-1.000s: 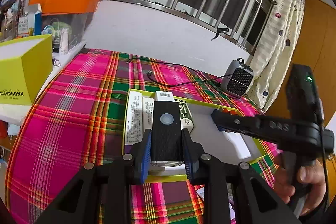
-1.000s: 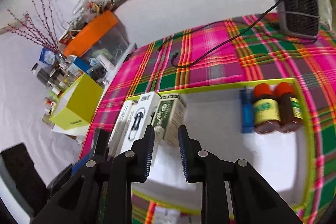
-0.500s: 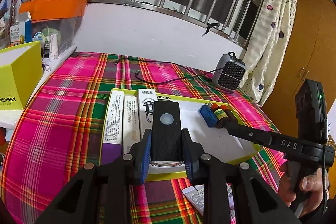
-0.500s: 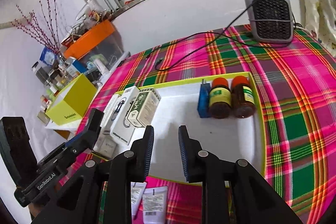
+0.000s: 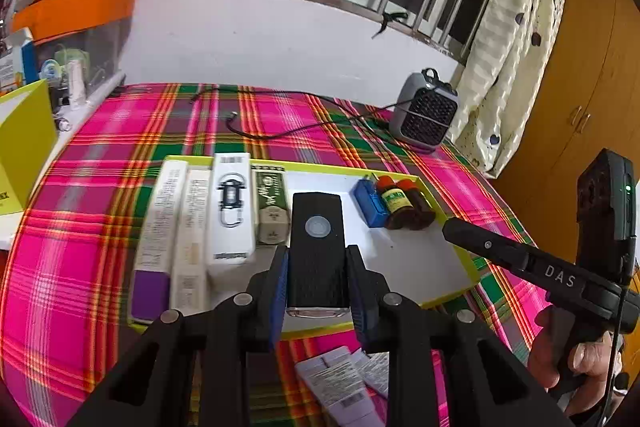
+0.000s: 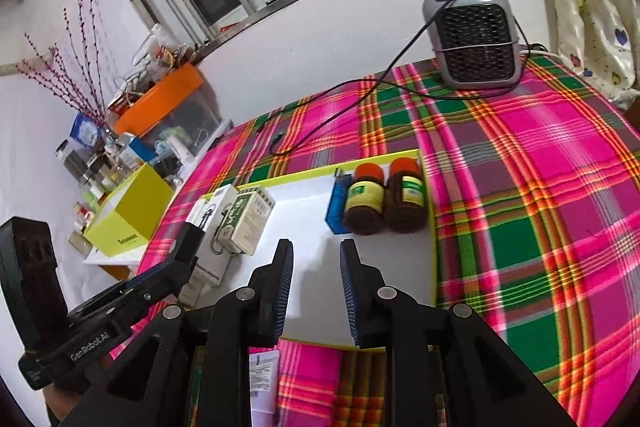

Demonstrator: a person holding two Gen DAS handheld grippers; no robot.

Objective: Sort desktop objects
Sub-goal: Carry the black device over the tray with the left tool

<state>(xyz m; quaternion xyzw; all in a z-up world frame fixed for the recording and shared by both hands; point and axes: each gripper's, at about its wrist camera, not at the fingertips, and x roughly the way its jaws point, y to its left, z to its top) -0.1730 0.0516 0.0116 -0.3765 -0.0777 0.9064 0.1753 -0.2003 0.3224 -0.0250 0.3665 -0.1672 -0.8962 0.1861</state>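
Left wrist view: the left gripper (image 5: 316,277) clamps a black device (image 5: 317,251) above the yellow-rimmed tray (image 5: 452,297); its long axis runs along the fingers, button face up. Judged step: carrying it in; next, lower it onto the bare floor between the boxes (image 5: 232,207) and bottles (image 5: 404,203).

Right wrist view: the right gripper (image 6: 316,287) hovers over the tray, fingers narrowly parted and grasping nothing.

Matt black plastic device (image 5: 317,251), woven plaid tablecloth (image 5: 88,219).

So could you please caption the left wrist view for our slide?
Left tool holds a black device above the white tray.
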